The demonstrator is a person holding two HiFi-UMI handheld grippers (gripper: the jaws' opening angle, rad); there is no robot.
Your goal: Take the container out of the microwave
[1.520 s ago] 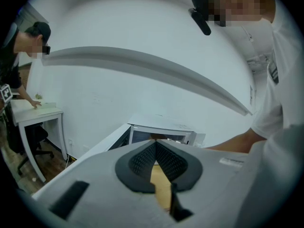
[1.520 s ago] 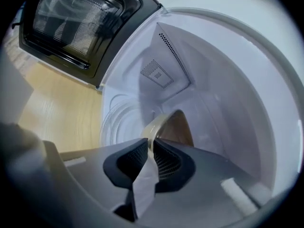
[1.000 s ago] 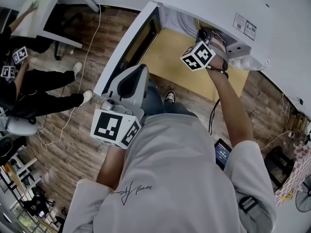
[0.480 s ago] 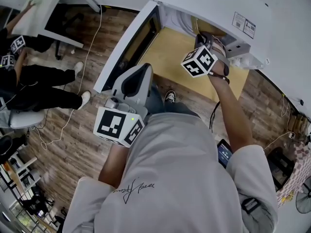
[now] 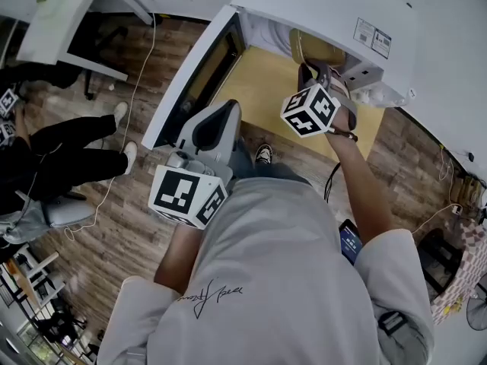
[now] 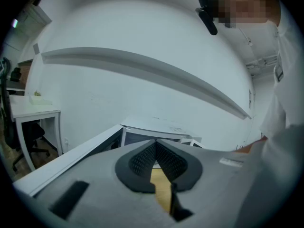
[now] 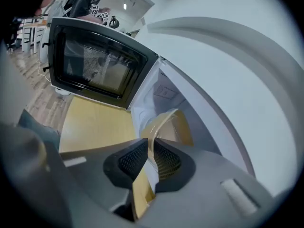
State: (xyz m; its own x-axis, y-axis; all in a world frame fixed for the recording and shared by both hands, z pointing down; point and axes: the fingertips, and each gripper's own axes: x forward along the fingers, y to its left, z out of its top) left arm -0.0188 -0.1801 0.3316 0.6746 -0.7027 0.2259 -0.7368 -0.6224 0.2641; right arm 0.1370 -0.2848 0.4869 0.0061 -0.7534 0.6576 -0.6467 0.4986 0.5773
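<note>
The white microwave (image 5: 327, 10) stands on a yellow table (image 5: 259, 90) with its door (image 5: 198, 67) swung open to the left. A tan, see-through container (image 5: 318, 49) sits tilted in the microwave's mouth. My right gripper (image 5: 316, 68) is shut on its rim; in the right gripper view the pads (image 7: 135, 158) pinch the container (image 7: 168, 122) wall, with the open door (image 7: 95, 65) to the left. My left gripper (image 5: 217, 114) hovers beside the door's outer edge, apart from it. Its jaws (image 6: 156, 151) are shut with nothing between them.
A seated person in black (image 5: 61, 150) is on the left over the wooden floor, where a white cable (image 5: 129, 105) trails. A white desk (image 5: 68, 14) stands at the far left. A phone (image 5: 348, 240) shows at my right hip.
My right gripper has drawn back and up a little, bringing the container into the microwave's mouth where more of it shows. The left gripper has hardly moved.
</note>
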